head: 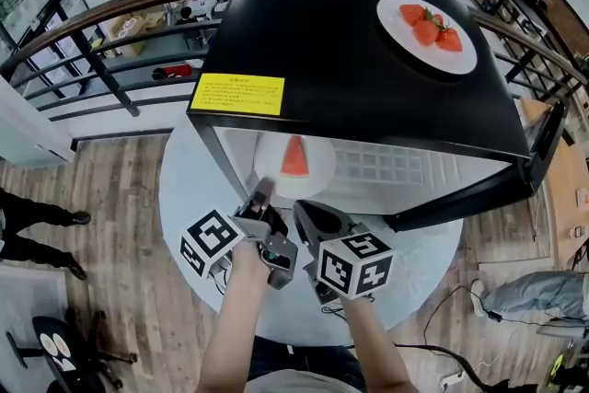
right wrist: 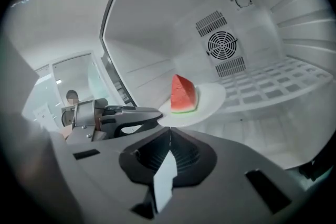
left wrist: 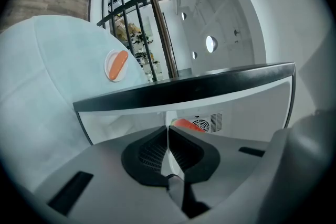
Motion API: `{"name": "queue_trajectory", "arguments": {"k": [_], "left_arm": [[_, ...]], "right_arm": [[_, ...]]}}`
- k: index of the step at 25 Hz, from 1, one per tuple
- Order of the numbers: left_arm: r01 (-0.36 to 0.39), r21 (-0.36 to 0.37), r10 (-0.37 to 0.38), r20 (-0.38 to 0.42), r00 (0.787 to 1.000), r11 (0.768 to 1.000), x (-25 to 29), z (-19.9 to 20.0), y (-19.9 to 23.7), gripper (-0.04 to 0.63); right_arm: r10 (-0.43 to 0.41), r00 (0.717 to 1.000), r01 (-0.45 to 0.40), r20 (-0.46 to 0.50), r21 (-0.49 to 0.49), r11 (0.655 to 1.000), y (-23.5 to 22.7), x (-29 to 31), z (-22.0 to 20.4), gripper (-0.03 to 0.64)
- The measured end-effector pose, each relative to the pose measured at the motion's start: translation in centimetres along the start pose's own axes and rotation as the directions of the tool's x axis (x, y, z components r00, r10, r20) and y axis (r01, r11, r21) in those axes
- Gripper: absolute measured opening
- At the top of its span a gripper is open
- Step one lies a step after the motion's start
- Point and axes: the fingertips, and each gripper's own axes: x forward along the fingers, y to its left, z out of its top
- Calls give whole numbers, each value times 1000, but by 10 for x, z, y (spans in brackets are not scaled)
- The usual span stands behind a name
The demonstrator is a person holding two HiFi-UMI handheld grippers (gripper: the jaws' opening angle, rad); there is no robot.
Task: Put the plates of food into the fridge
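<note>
The left gripper point(head: 264, 190) had its fingers pinched shut on the near left rim of a round white plate point(right wrist: 212, 98) that carried a red wedge of watermelon point(right wrist: 184, 93). The wedge sat mid-plate, just beyond the fingertips. The plate lay inside the open black mini fridge point(head: 350, 69), near the left of its mouth, in front of the white wire shelf point(right wrist: 273, 84). The right gripper point(right wrist: 169, 131) had its fingers closed together on nothing, with the tips just beside the plate's near rim; whether they touched was unclear. A second white plate of red strawberries point(head: 431, 28) lay on the fridge's black top, well apart from both grippers. The fridge stood on a round white desk point(head: 198, 198).
</note>
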Motion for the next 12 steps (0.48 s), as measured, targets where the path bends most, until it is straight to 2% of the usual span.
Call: {"name": "queue_trajectory", "arguments": {"k": [4,9,12], "left_arm": [[4,20,-4,-23,1000,1000,3,-3,-1,17],[26,78,-18,-106,994,997,6,-13,-8,18],[53,97,-40,-130,991,994,0,-17,-10,18]], "right_arm": [[-6,1000,6,-6,-11,1000,3,7,3,14],[-29,999,28,29,29,999,-7,13,12,14],[-44,998,43,38,37,998,-15,18,19,14]]}}
